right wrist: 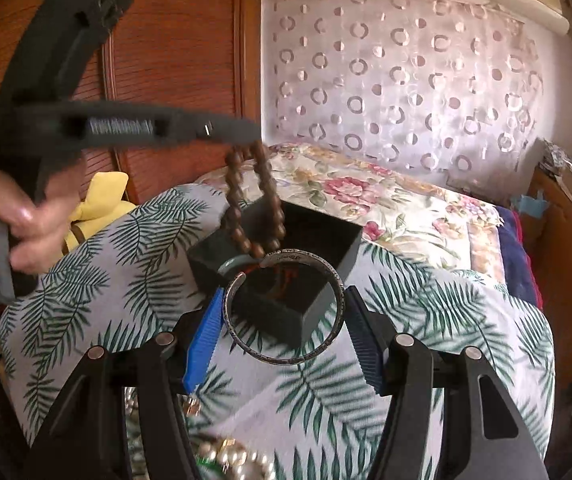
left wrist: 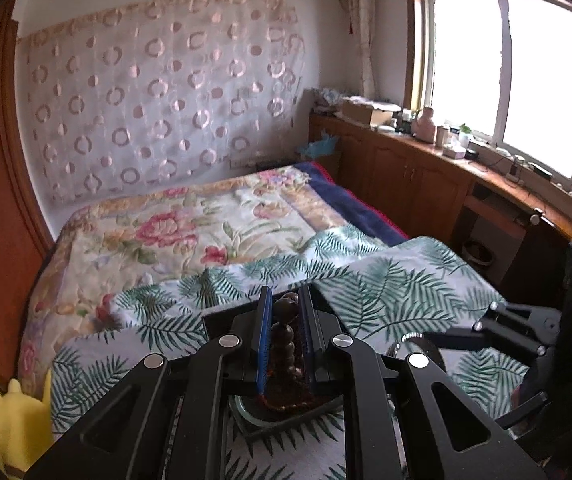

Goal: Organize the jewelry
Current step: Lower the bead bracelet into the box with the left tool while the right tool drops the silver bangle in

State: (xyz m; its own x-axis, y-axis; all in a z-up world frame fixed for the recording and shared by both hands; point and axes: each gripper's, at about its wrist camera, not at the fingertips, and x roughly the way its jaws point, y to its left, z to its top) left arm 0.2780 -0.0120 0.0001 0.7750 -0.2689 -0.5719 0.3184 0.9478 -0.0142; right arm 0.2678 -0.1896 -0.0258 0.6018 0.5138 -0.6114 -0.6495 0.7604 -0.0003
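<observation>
My left gripper [left wrist: 286, 292] is shut on a brown bead bracelet [left wrist: 286, 336], which is pinched between its blue pads. In the right wrist view the bead bracelet [right wrist: 253, 200] dangles from the left gripper [right wrist: 245, 132] just over an open black box [right wrist: 350, 240]. A pale green bangle [right wrist: 231, 266] and something red lie inside the box. My right gripper [right wrist: 283, 292] is shut on a silver open-ended bangle [right wrist: 286, 360], gripped across its width close in front of the box. The right gripper [left wrist: 486, 328] also shows at the right of the left wrist view.
The box sits on a fern-print cloth [right wrist: 426, 320] spread over a bed with a flowered quilt [left wrist: 189, 236]. A pearl string [right wrist: 221, 456] lies near me on the cloth. A yellow plush toy [right wrist: 101, 196] sits at the bed's left edge. A person's hand [right wrist: 1, 216] holds the left gripper.
</observation>
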